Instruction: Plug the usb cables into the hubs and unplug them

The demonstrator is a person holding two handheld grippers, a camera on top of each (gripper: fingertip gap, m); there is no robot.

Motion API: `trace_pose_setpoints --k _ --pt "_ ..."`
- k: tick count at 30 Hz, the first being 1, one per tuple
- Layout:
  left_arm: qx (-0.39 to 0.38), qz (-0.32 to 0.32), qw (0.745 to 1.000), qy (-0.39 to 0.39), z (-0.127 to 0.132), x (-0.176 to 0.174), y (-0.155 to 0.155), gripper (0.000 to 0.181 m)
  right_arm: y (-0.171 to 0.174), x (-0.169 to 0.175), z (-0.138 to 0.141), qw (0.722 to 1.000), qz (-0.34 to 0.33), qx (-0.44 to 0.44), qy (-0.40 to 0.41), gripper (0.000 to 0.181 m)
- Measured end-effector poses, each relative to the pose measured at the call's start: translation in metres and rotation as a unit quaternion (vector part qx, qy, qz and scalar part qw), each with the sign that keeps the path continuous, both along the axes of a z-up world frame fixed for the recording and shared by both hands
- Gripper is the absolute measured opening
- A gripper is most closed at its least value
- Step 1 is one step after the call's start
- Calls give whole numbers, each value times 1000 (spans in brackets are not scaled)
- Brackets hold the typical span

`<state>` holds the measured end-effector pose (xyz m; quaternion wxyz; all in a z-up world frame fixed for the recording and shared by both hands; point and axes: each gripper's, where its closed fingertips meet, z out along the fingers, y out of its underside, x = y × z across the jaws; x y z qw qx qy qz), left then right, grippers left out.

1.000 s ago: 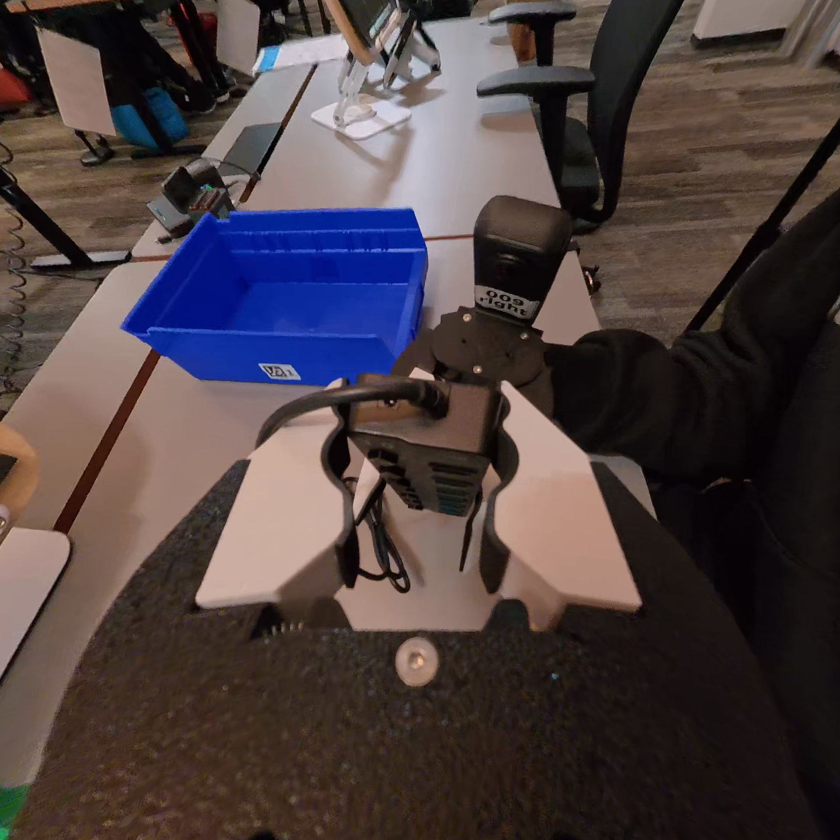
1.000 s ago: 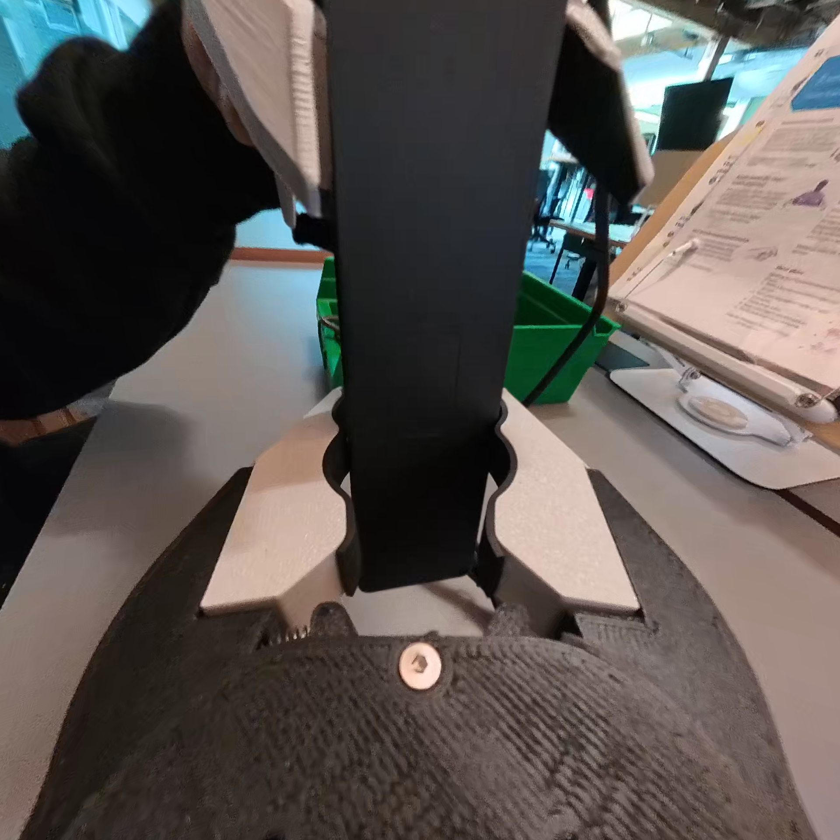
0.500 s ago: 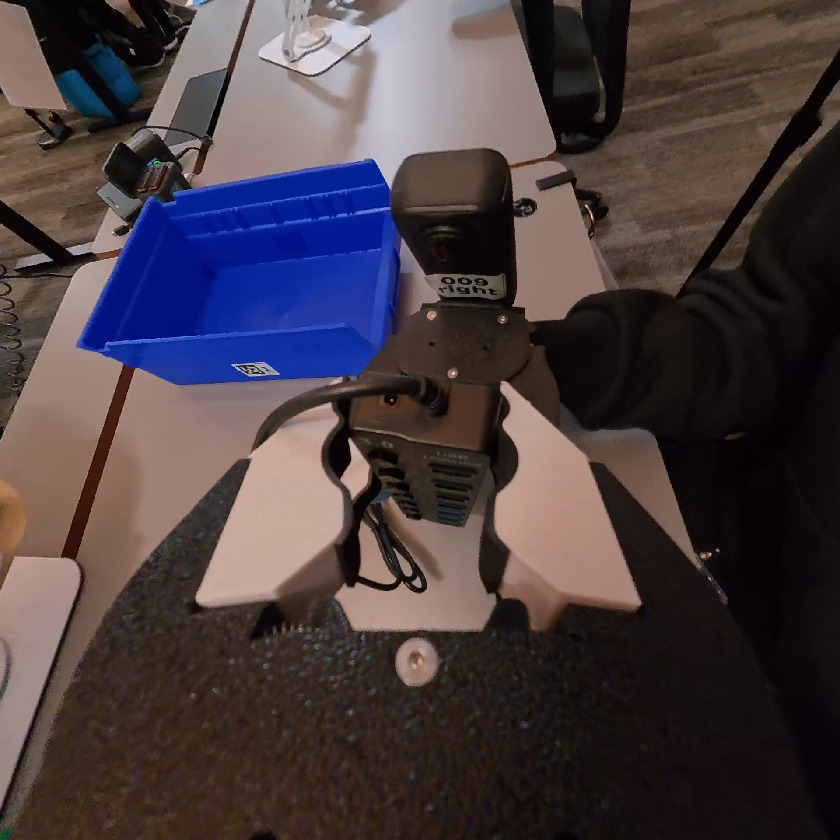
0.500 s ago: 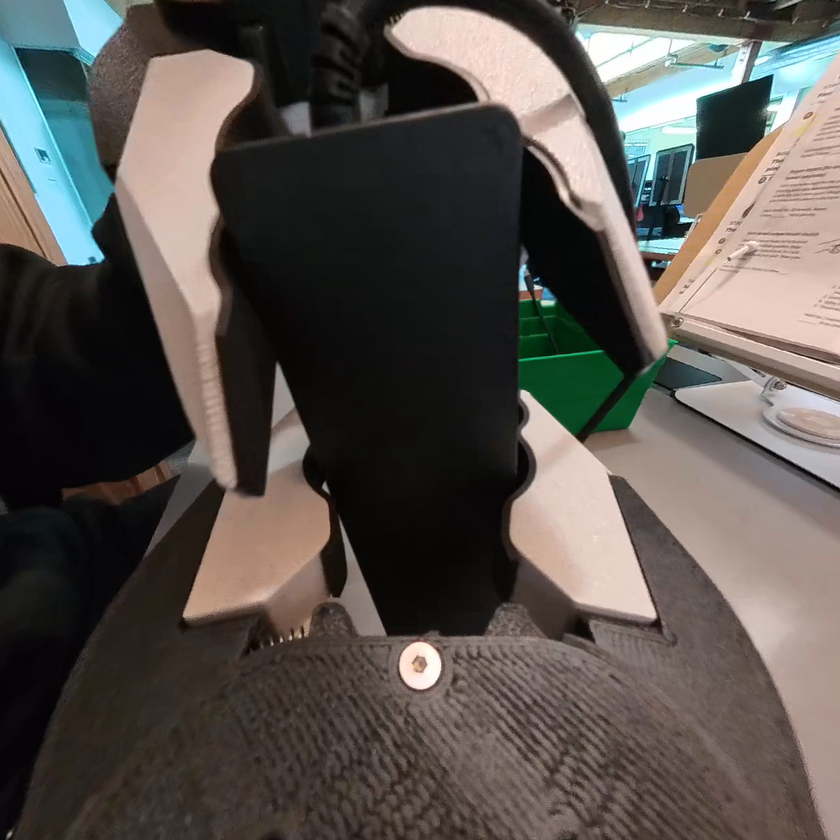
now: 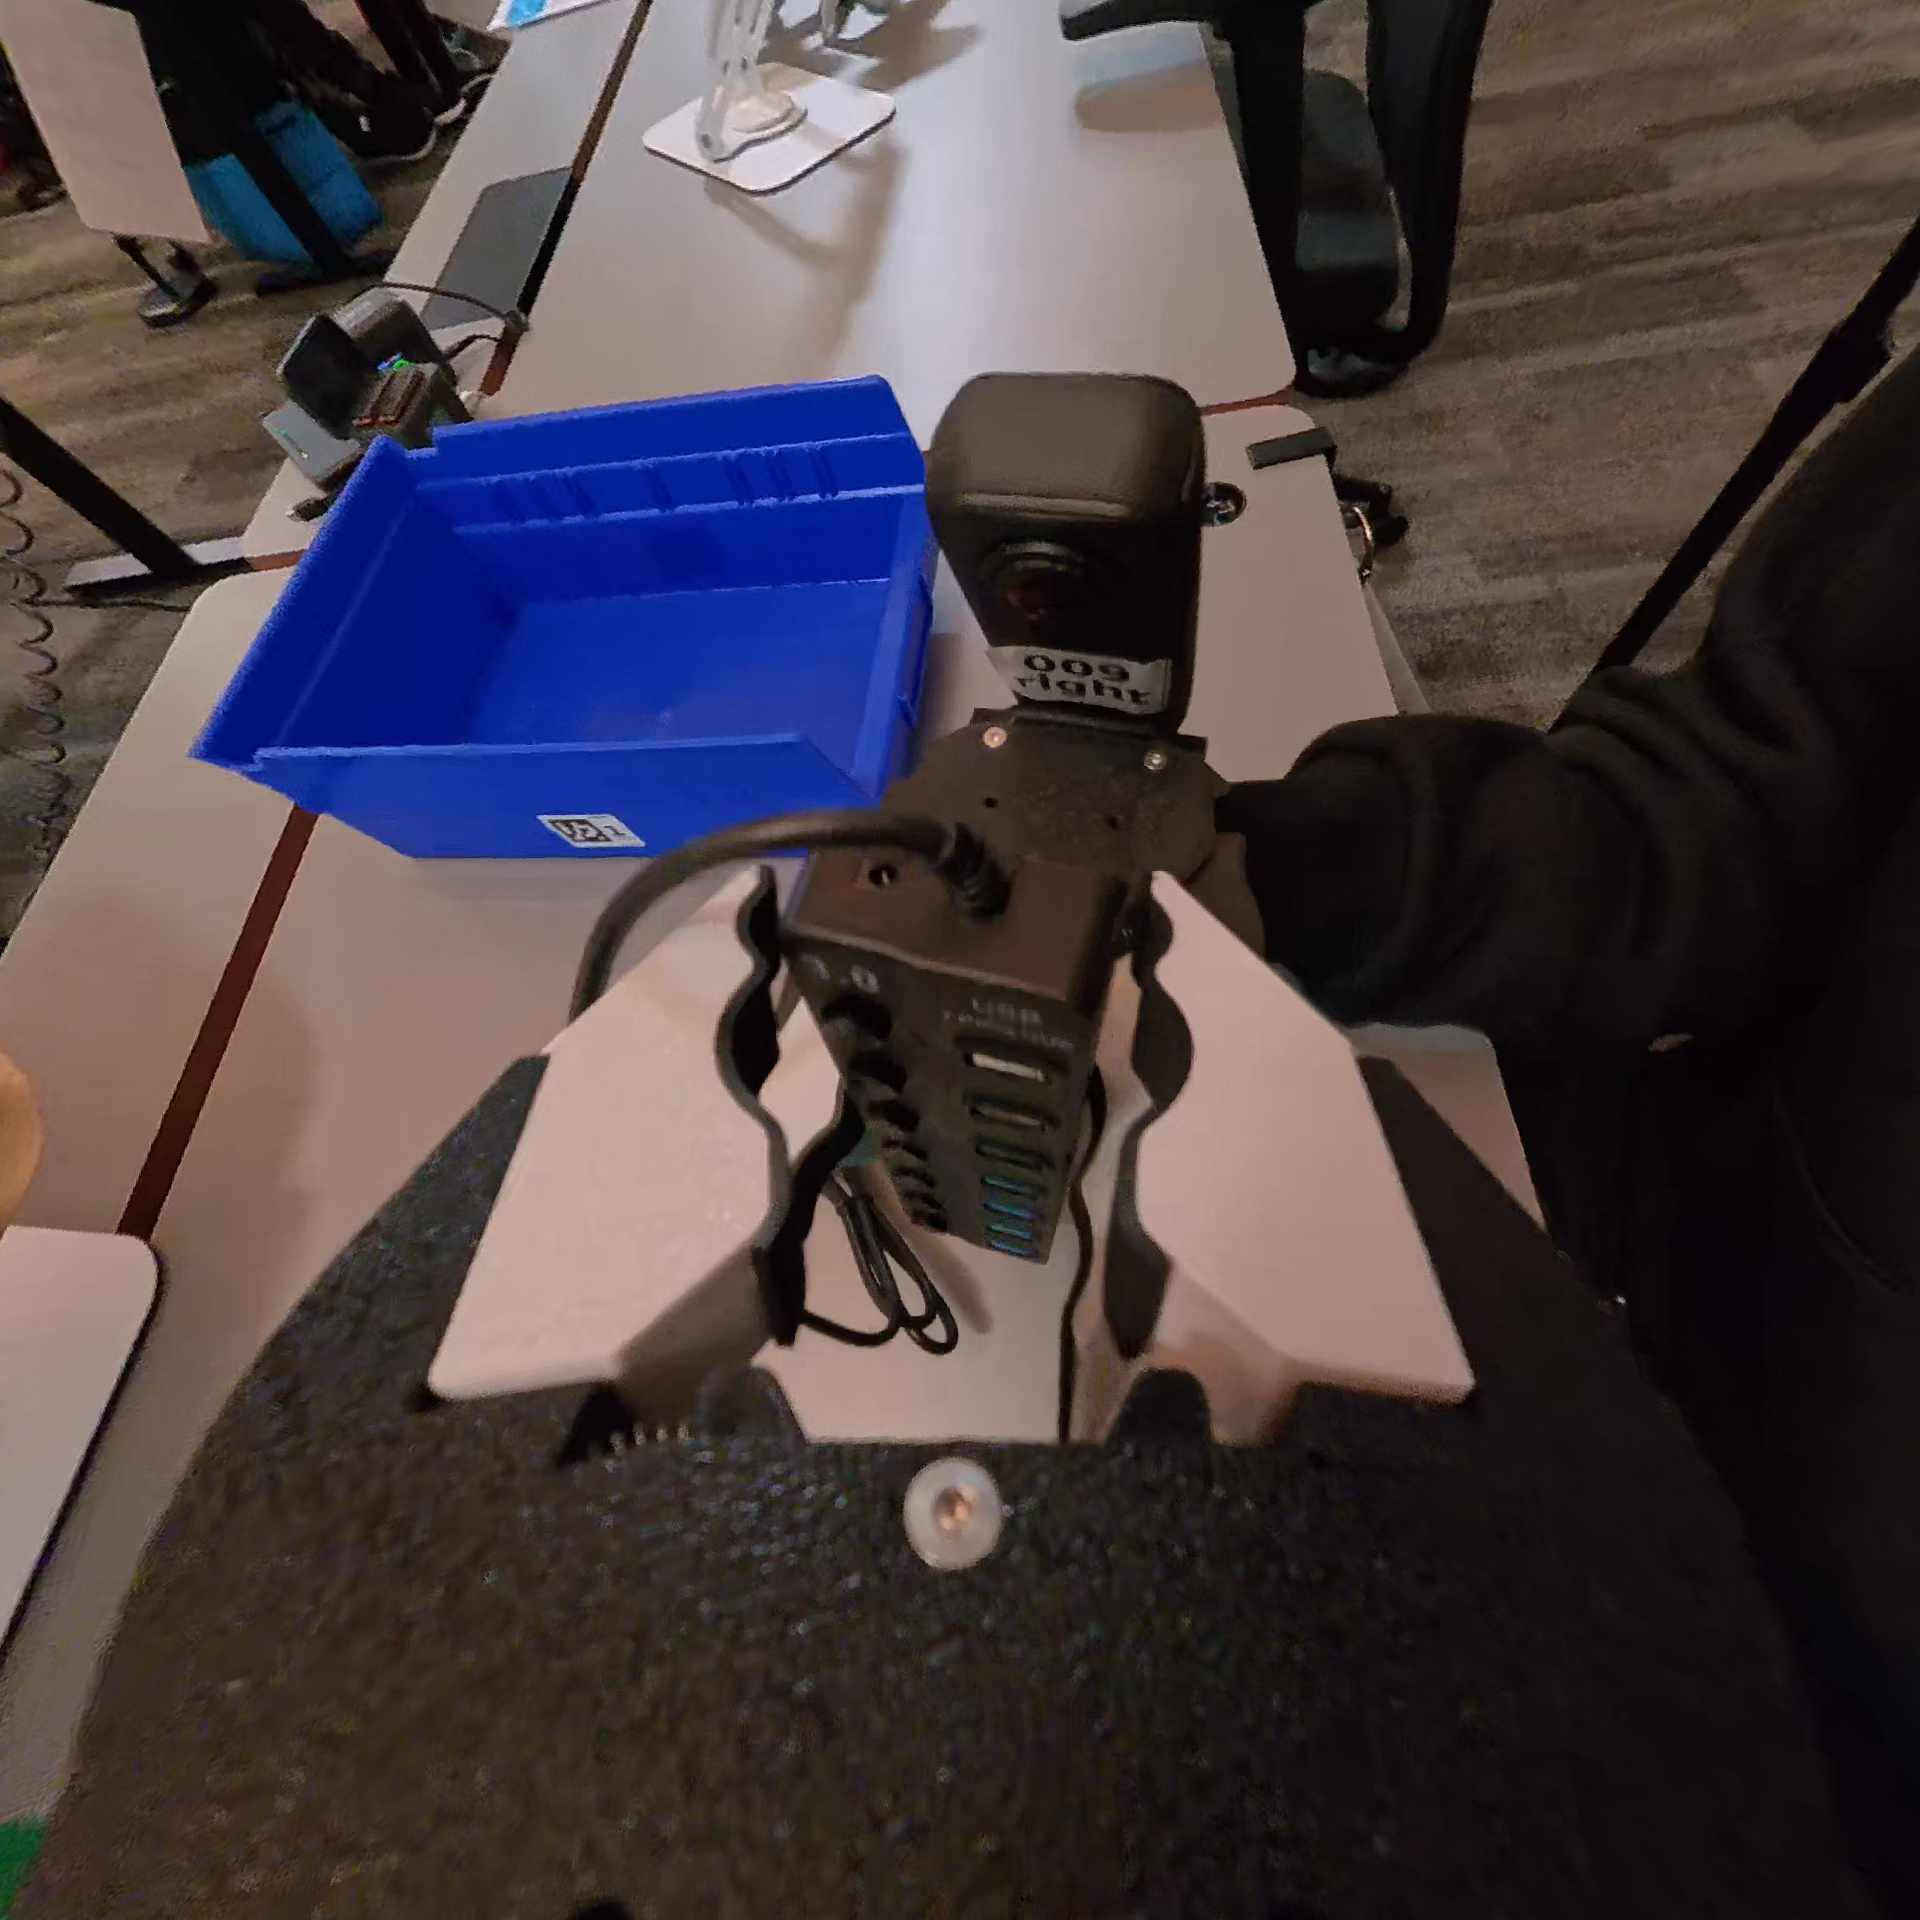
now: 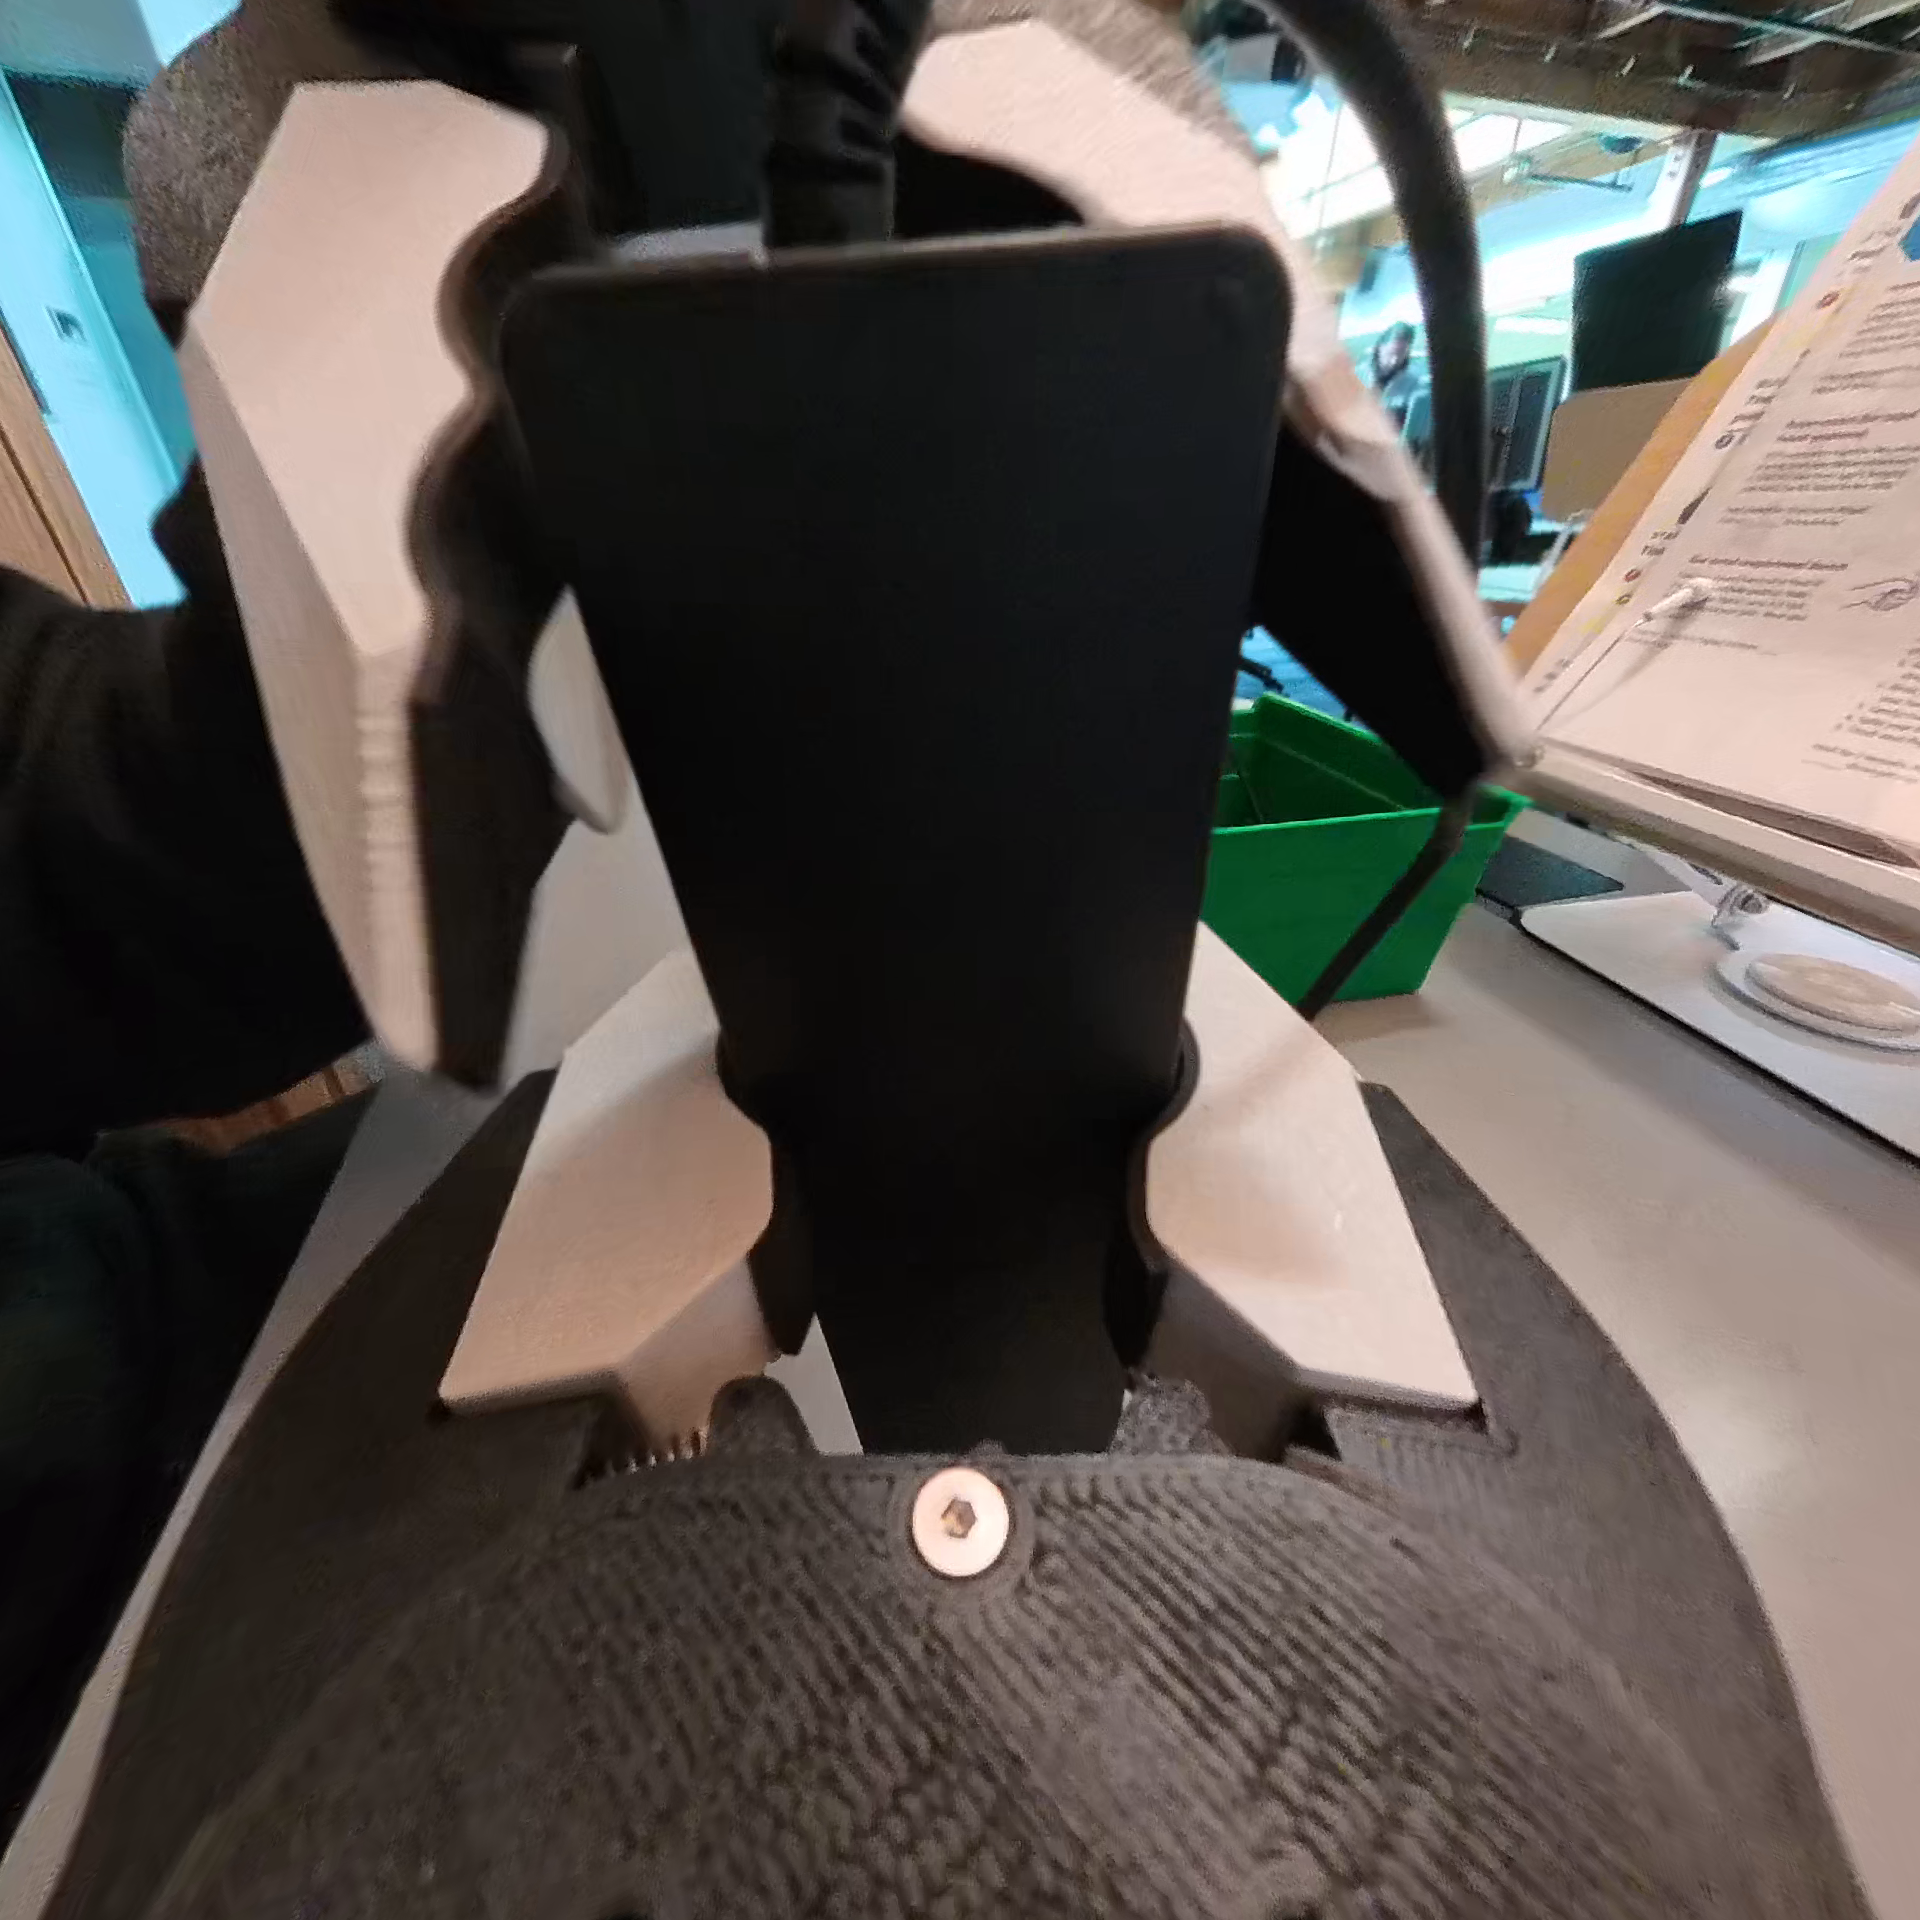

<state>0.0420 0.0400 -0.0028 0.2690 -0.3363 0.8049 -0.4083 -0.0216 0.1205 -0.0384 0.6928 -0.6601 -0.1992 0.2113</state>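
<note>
A black multi-port USB hub [image 5: 956,1049] stands upright above the grey table [image 5: 416,987], held at both ends. My left gripper [image 5: 951,914] is shut on its upper end, port face toward me. A thick black cable [image 5: 727,847] leaves the hub's top and loops left. My right gripper [image 6: 956,1060] is shut on the hub's lower end, whose plain back [image 6: 883,623] fills the right wrist view. The left gripper's white fingers [image 6: 343,520] clamp the hub's top there. The right gripper's body and camera [image 5: 1070,582] show behind the hub. A thin black cable [image 5: 894,1299] lies looped on the table below.
An empty blue bin [image 5: 582,644] sits on the table to the left, behind the hub. A green bin [image 6: 1340,904] and a document stand with papers [image 6: 1714,571] are to the right in the right wrist view. An office chair [image 5: 1340,156] and a white stand base [image 5: 769,114] are farther back. A person's dark sleeve [image 5: 1558,883] holds the right gripper.
The hub has tilted so more of its port face shows to the left camera. In the right wrist view its top end and the left gripper's fingers have come fully into sight. Both grips stay shut.
</note>
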Motion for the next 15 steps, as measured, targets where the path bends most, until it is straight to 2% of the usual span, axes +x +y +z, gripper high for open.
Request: trace_pose_setpoints --k 2,4,6,8,10,12,15 --pt "-4 14 1000 4 3 -7 5 73 -3 9 5 1000 -6 11 22 68" --pt "-14 24 1000 -11 15 -20 12 73 -6 19 10 999 -19 20 37 68" --pt "-23 64 997 -42 32 -35 33 69 -9 28 17 997 -26 34 60 68" --pt "-21 161 985 -67 44 -50 78 59 -9 35 21 995 -31 39 86 68" --pt "-17 282 957 -70 46 -74 135 55 -7 38 20 994 -37 36 96 68" --pt "-1 385 922 -42 32 -105 188 54 -3 40 16 994 -51 29 90 68" --pt "19 456 887 75 -21 -151 232 53 4 41 9 994 -70 23 75 68"
